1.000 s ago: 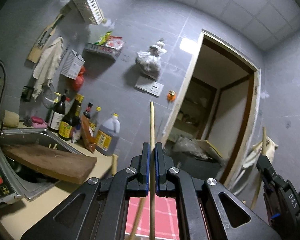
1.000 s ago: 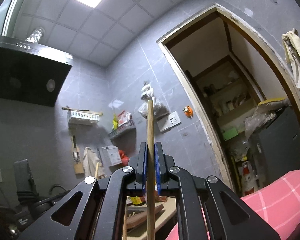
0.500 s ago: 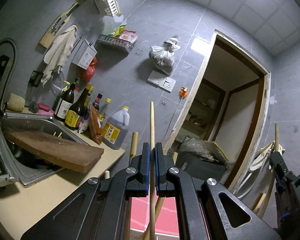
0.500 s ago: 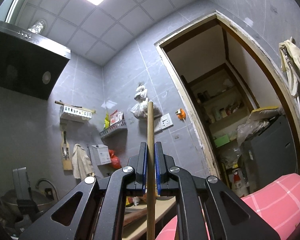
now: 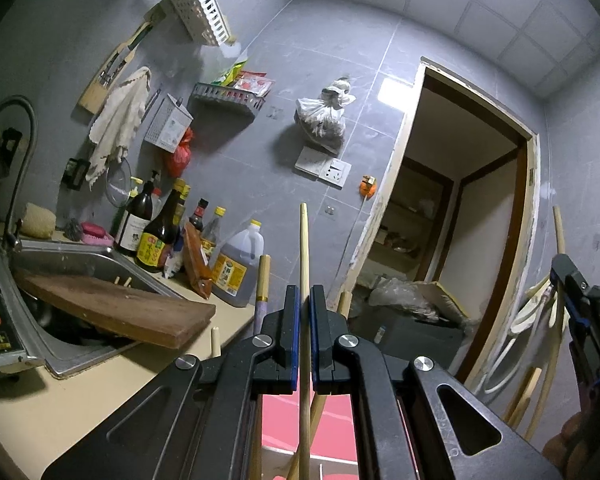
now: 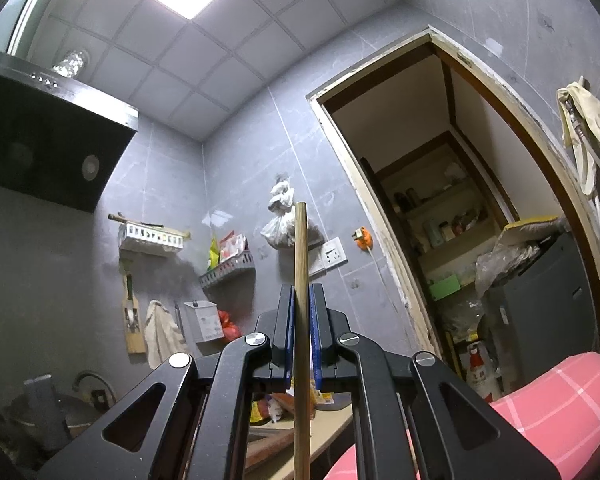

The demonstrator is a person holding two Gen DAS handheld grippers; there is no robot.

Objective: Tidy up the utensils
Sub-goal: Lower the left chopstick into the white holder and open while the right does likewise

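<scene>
Wooden and pale, a thin chopstick (image 5: 304,264) stands upright between the blue-lined jaws of the left gripper (image 5: 305,300), which are pressed against it from both sides; its tapered tip rises well above the jaw tips and its lower length runs down between the black arms toward a red checked cloth (image 5: 332,420) below. Just left of these jaws a thicker chopstick with a purple band (image 5: 263,280) stands up, and another light stick leans beneath the jaws, crossing behind the held one. Further left of the jaws a brown cutting board (image 5: 116,308) lies across a steel sink (image 5: 80,264), with sauce bottles (image 5: 156,232) and an oil jug (image 5: 238,268) lined along the grey tiled wall beyond it. Far to the right of the left jaws the right gripper (image 5: 572,292) shows at the edge, a stick rising above it. Seen from the right wrist, the right gripper (image 6: 301,300) pinches a second, darker chopstick (image 6: 301,264) upright between its own blue pads, the blunt end reaching above the jaw tips in front of a hanging plastic bag (image 6: 282,220). Right of these jaws a doorway (image 6: 460,200) opens onto shelves; to their upper left hangs a black range hood (image 6: 48,132).
</scene>
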